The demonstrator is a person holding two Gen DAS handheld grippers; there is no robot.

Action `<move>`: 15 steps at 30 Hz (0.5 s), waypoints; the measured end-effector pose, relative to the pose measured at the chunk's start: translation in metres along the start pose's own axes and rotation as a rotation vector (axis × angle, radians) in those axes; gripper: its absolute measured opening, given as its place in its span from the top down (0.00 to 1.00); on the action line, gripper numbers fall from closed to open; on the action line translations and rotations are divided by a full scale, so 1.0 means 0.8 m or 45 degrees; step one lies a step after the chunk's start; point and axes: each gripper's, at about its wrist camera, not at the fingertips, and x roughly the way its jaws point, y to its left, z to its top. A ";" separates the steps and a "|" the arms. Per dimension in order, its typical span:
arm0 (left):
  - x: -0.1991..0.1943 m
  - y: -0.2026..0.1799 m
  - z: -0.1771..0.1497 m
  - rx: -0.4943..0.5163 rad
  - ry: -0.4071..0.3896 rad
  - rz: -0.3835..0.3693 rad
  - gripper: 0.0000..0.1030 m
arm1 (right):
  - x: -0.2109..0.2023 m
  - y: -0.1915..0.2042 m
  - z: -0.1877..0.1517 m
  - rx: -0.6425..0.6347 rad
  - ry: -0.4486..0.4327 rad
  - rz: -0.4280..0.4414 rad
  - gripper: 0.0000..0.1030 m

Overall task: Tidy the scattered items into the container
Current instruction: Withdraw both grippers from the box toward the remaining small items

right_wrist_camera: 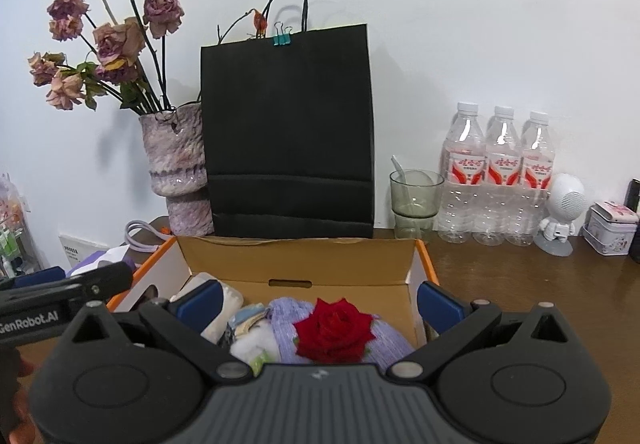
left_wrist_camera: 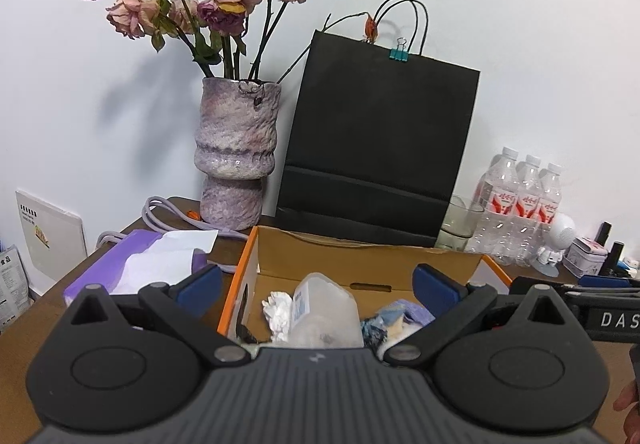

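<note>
An open cardboard box with orange edges sits on the brown desk. In the left wrist view it holds a clear plastic bottle, crumpled white paper and a lilac cloth. The right wrist view shows a red rose lying on that lilac cloth, beside white stuffing. My left gripper hovers open above the box's near side, nothing between its blue pads. My right gripper is open too, over the rose, and holds nothing.
Behind the box stand a black paper bag, a mottled vase of dried roses, a glass cup, three water bottles, a white figurine and a small tin. A purple tissue box lies left.
</note>
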 end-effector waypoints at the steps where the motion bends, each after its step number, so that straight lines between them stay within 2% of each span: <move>1: -0.005 0.000 -0.002 0.000 0.001 -0.002 0.00 | -0.006 -0.002 -0.002 0.003 -0.002 0.000 0.00; 9: -0.050 0.012 -0.034 0.059 0.037 0.016 0.00 | -0.052 -0.014 -0.040 -0.045 0.038 -0.017 0.00; 15: -0.069 0.025 -0.069 0.171 0.081 0.011 0.00 | -0.065 -0.018 -0.095 -0.107 0.153 -0.022 0.00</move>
